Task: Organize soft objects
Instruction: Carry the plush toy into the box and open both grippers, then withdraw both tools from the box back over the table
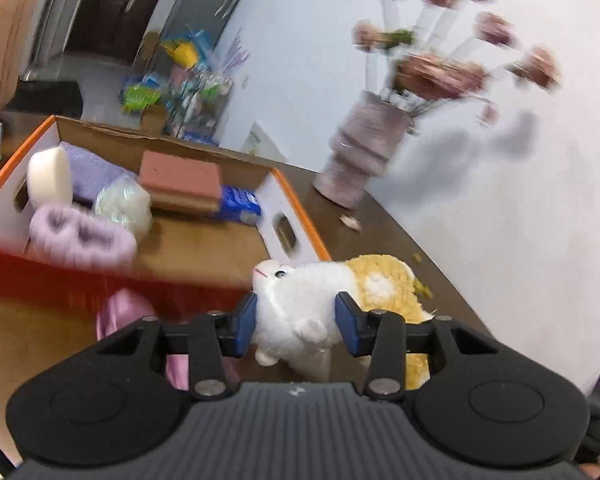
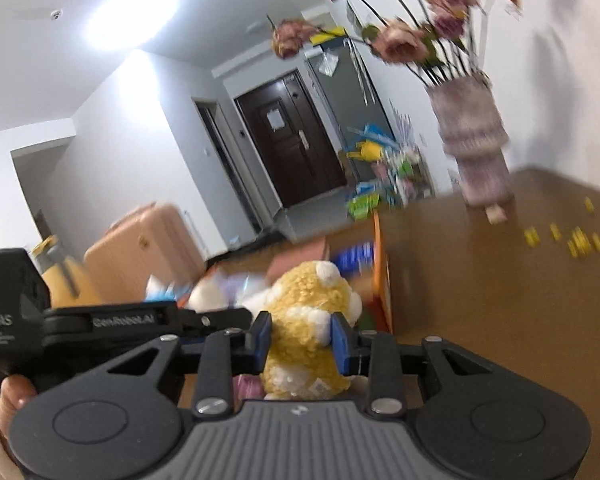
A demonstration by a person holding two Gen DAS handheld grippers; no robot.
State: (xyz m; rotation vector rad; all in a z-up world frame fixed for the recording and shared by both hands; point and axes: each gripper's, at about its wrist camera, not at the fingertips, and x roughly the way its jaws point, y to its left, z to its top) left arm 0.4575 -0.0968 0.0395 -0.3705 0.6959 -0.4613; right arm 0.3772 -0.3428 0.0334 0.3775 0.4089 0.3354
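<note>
Just beside the near corner of the orange-rimmed cardboard box, above the brown table, a white-and-yellow plush toy is gripped at both ends. The left gripper pinches its white front; the right gripper squeezes its yellow back. Its long axis runs across, with the face pointing towards the box.
</note>
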